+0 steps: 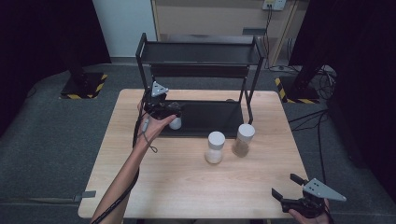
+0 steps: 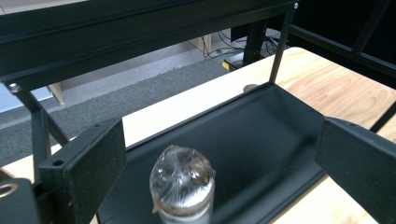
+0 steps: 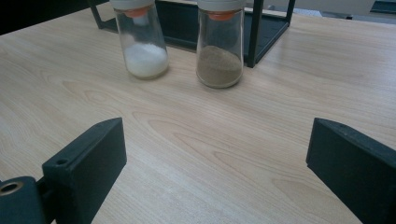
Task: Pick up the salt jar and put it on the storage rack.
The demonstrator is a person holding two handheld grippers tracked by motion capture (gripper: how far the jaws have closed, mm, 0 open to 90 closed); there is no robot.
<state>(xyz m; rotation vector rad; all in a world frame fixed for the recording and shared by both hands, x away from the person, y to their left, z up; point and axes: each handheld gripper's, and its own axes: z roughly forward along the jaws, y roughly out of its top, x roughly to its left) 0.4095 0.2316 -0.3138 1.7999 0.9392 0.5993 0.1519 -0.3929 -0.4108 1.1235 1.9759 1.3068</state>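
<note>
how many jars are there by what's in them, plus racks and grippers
jar of white powder: 1
jar of brown powder: 1
jar with a plastic-wrapped top, on the rack's lower tray, contents unclear: 1
black two-shelf rack: 1
grippers, left gripper and right gripper, both open: 2
total: 6

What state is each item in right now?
Left claw: open, jaws either side of the small jar.
Right claw: open, empty.
Small jar: upright on the rack's lower tray, foil-capped.
White jar: upright on the table, lidded.
Brown jar: upright, lidded.
Rack: upright, top shelf bare.
</note>
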